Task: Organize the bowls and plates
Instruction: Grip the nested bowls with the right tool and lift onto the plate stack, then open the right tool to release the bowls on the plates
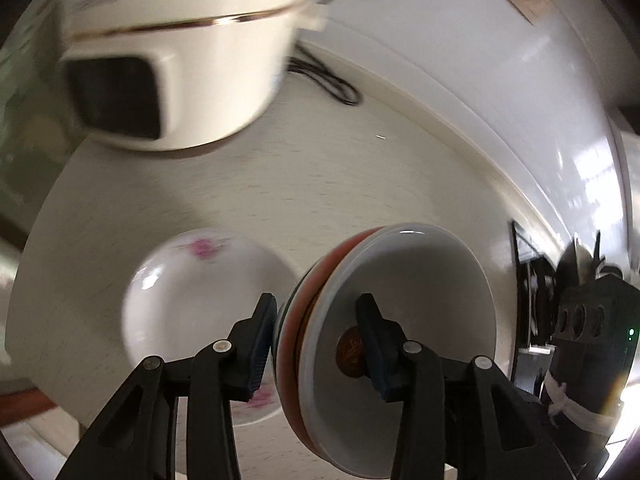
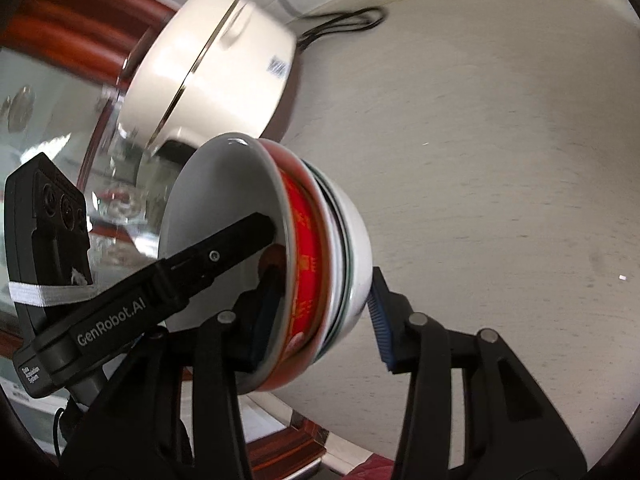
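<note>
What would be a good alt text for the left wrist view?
The left gripper clamps the rim of a stack of nested bowls, white inside and red-banded outside, above a pale table. A flowered white bowl sits beneath, a cream appliance behind.

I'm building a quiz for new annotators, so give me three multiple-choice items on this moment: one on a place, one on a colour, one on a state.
1. Where is the flowered bowl?
A. on the table, beside the held stack of bowls
B. on top of the stack
C. under the stack

2. What colour is the second bowl in the stack?
A. blue
B. red
C. yellow

3. How is the stack held?
A. by neither tool
B. by one tool alone
C. by the left tool and the right tool, tipped on its side

Answers:
1 A, it sits on the table left of the stack.
2 B, its red wall shows behind the white top bowl.
3 C, each tool has one finger inside, one outside.
</note>
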Demonstrator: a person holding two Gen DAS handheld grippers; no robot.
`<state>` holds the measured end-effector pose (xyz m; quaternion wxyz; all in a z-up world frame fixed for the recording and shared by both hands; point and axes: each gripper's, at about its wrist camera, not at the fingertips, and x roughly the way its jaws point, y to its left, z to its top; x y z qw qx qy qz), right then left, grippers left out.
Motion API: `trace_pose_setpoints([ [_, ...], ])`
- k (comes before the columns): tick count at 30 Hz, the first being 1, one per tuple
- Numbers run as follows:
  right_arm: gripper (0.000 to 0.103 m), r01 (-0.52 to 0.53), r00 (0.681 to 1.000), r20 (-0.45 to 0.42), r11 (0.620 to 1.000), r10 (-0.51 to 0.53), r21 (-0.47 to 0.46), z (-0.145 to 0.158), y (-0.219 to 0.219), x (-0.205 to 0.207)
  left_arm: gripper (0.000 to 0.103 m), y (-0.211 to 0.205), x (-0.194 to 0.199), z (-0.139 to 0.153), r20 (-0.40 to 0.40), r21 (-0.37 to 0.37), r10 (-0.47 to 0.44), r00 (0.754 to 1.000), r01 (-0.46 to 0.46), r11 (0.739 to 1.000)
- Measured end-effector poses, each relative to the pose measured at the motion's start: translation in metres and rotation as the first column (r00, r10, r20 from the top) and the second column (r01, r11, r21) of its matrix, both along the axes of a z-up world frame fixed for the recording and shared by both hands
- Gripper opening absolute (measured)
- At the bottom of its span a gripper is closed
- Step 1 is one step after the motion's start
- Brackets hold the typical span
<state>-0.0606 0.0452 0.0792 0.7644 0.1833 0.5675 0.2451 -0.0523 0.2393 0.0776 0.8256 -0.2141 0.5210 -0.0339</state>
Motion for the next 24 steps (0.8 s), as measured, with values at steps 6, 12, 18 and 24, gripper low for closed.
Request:
trace_pose_setpoints([
  [6, 0.047, -0.091, 0.996, -0.027, 0.995, 0.09, -0.038, -0.014, 0.047, 0.003, 0.044, 0.037, -0.012, -0.023, -0.01, -0.025, 0.122, 0.992, -0.123, 0.992],
  [12, 0.047, -0.152, 0.988, -0.035, 0.986, 0.15, -0.068, -0.025, 0.083, 0.009, 0.045, 0.061, -0.02, -0.036, -0.022, -0.043, 0.196, 0.98, -0.197, 0.98],
  [18, 0.046, -0.186, 0.982, -0.046, 0.979, 0.182, -0.088, -0.039, 0.1, 0.012, 0.046, 0.074, -0.029, -0.048, -0.044, -0.066, 0.231, 0.972, -0.233, 0.97],
  [24, 0.049, -0.198, 0.98, 0.004, 0.975, 0.199, -0.1, -0.043, 0.1, 0.009, 0.049, 0.074, -0.043, -0.042, 0.059, -0.042, 0.269, 0.961, -0.267, 0.963],
])
